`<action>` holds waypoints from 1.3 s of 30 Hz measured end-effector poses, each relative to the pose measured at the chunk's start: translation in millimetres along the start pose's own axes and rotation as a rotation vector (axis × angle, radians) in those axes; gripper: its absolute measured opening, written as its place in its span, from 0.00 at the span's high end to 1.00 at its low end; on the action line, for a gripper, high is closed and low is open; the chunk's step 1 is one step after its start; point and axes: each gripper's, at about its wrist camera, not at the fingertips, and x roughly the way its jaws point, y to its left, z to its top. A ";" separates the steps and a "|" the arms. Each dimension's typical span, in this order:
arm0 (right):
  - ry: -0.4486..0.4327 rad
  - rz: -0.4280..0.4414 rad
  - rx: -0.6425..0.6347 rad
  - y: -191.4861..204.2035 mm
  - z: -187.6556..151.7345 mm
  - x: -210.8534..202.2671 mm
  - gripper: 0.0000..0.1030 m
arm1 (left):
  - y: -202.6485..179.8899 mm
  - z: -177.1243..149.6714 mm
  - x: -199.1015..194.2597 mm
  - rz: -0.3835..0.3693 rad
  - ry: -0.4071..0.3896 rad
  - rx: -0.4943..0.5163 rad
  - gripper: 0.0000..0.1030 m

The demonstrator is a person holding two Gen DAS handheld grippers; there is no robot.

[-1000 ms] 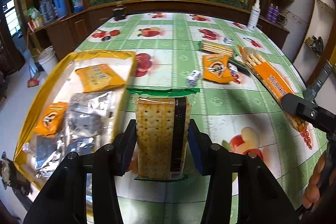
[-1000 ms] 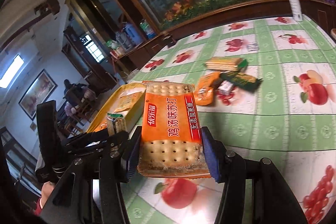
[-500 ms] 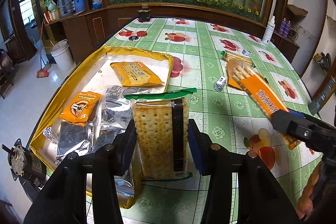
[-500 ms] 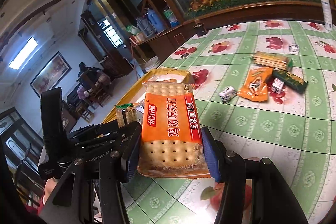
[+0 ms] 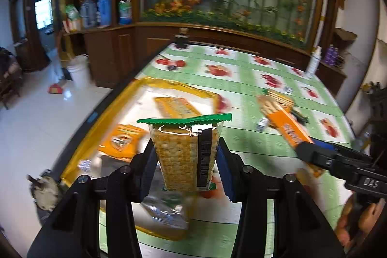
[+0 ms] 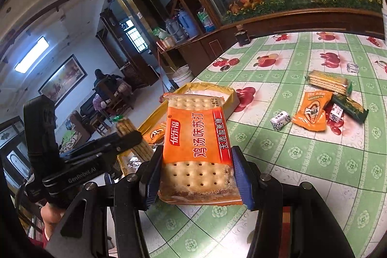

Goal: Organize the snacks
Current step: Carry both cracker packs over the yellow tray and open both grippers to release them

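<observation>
Two claws — two cracker packs (image 5: 185, 154).

Both grippers — left (image 5: 185, 161), right (image 6: 197, 175) — clamped, angled down.

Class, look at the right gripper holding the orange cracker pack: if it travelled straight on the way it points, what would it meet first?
Probably the yellow tray: it lies just beyond the orange cracker pack in the right gripper, though depth is uncertain.

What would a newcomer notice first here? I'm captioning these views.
Two cracker packs held up front: an orange pack clamped in the right gripper, a green-topped pack in the left gripper. Behind them, the yellow tray of snacks sits at the edge of the green fruit-print tablecloth.
</observation>
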 end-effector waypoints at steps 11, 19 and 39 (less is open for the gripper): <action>0.075 0.015 -0.082 33.0 21.7 76.7 0.47 | 48.6 7.0 33.2 0.162 0.032 -0.030 0.56; 0.104 -0.009 -0.120 46.0 34.7 120.4 0.47 | 49.8 5.7 50.5 0.245 0.040 0.023 0.56; 0.152 -0.094 -0.162 37.7 45.4 179.7 0.44 | 64.7 7.9 88.1 0.288 0.123 -0.006 0.49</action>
